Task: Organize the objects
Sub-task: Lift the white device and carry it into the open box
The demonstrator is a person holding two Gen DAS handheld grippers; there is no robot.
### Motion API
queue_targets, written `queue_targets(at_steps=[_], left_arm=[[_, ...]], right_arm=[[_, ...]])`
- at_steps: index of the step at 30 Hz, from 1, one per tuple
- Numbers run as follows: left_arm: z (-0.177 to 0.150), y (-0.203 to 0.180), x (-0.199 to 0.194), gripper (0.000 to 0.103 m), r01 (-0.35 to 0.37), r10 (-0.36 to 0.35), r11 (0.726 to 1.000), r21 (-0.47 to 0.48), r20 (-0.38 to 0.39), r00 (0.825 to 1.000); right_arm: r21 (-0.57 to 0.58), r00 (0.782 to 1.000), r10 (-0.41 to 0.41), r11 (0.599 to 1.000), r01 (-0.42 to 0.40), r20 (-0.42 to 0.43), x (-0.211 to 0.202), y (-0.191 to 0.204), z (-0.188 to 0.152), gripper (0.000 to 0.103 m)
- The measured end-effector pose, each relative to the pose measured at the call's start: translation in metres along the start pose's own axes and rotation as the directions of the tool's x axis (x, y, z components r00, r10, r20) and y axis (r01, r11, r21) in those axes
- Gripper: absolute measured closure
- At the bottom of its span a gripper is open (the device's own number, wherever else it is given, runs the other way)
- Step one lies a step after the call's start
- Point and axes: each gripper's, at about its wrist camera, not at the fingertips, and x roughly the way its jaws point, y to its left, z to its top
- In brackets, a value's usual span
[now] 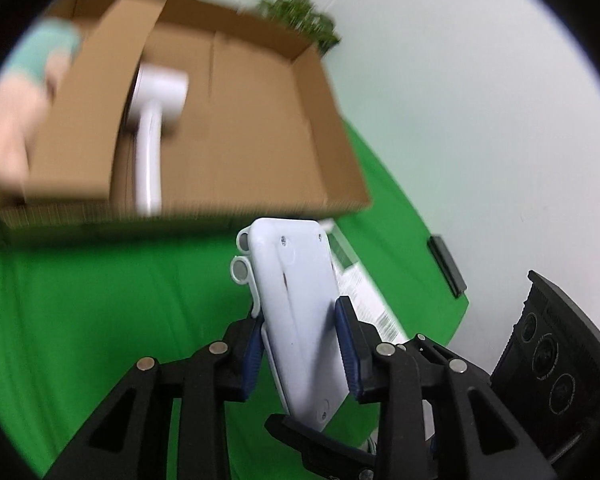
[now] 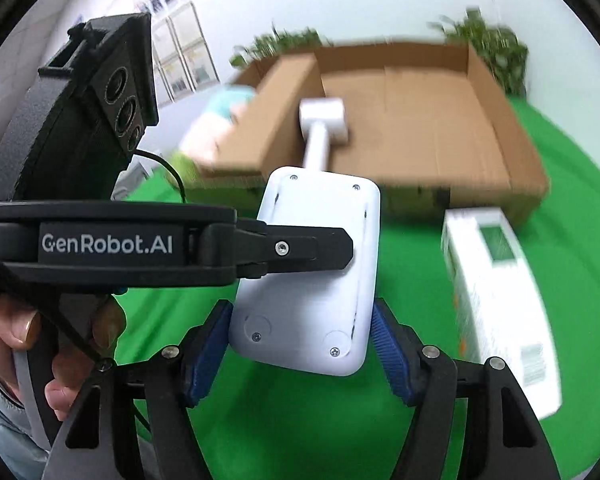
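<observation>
A flat white plastic device with screws on its back is held above the green cloth by both grippers. My left gripper is shut on its long edges; its finger crosses the device in the right wrist view. My right gripper grips the device's near end with its blue pads. Ahead lies an open cardboard box, also in the right wrist view, holding a white handled tool.
A white carton lies on the green cloth to the right of the device. A pink and teal soft item sits left of the box. Plants stand behind the box. A white wall is at the right.
</observation>
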Motion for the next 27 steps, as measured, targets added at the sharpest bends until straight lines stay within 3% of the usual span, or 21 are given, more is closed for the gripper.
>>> queue_targets(at_steps=[10,18,24,27], left_arm=[[0.072,-0.041,-0.037,0.071,-0.069,0.045,0.984,0.167,0.142,0.989],[0.145,-0.016,-0.024,0.071,-0.094,0.079,0.987,0.133,0.113,0.990],[0.161,0.003,0.008,0.071,-0.110,0.107,0.989,0.097,0.044,0.993],[0.157,0.018,0.030,0.071,-0.120,0.121,0.990,0.077,-0.003,0.993]], right_arm=[[-0.084,0.985,0.022,0.996,-0.007,0.173,-0.039,0.007,0.085,0.037],[-0.057,0.989,0.068,0.997,-0.061,0.133,-0.005,-0.019,0.166,0.037],[-0.004,0.993,0.096,0.995,-0.096,0.075,0.038,-0.045,0.202,0.037],[0.028,0.994,0.107,0.994,-0.108,0.032,0.059,-0.057,0.194,0.037]])
